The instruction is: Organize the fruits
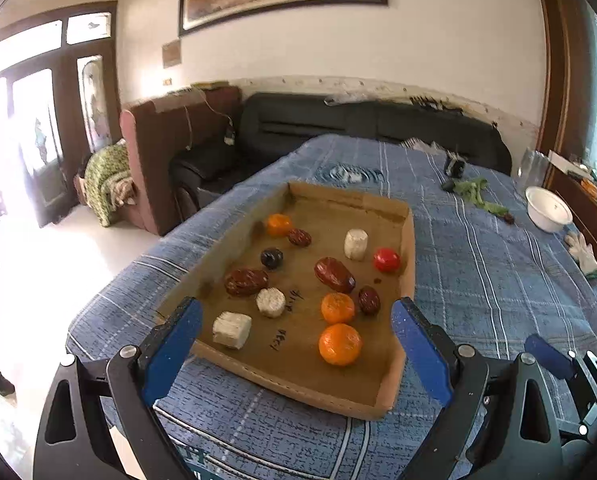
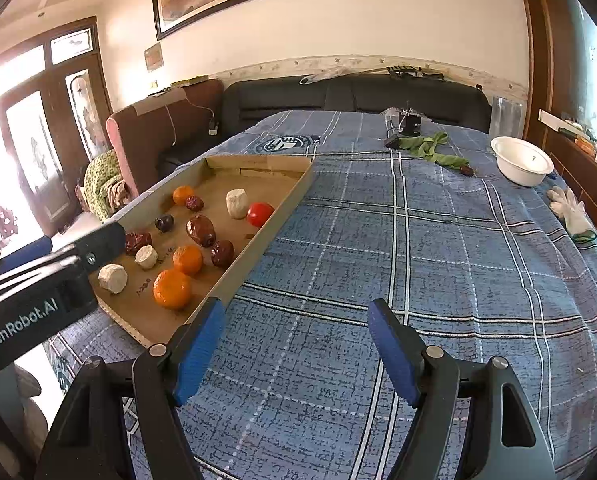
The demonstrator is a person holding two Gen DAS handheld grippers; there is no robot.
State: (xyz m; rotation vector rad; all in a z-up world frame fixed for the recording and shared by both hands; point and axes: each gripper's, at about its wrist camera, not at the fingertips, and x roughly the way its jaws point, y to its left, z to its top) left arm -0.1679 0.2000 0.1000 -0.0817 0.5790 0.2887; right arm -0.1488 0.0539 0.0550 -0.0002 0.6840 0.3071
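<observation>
The cardboard tray (image 1: 408, 236) lies on the blue plaid cloth (image 2: 438, 248) toward the left side of the table, one long wall running close to the table's left edge. Its walls are low; the near corner is bent outward.

Contents of the tray:
- Three oranges: nearest orange (image 1: 339, 344), a second (image 1: 337, 307) just behind it, a third (image 1: 279, 224) at the far left.
- Red tomato-like fruit (image 1: 386, 260) beside the right wall.
- Large brown date (image 1: 334, 275) at centre, with further dates around it.
- Dark plum (image 1: 271, 258) left of centre.
- Three pale chunks, the nearest (image 1: 232, 329) by the near wall. Their kind cannot be told at this resolution.

The left gripper (image 1: 296, 322) hangs over the near end of the tray, fingers spread wide and holding nothing; the nearest orange lies between the fingertips in the left wrist view. The right gripper (image 2: 296, 324) is over bare cloth just right of the tray's right wall, fingers likewise wide apart and holding nothing.

Open cloth extends from the tray's right wall across to the table's right side. At the far right stand a white bowl (image 2: 521, 161), a white glove (image 2: 570, 210) near the edge, and a green cloth strip (image 2: 434, 148) with a small dark object behind it. A black sofa (image 2: 354, 98) runs behind the table.
</observation>
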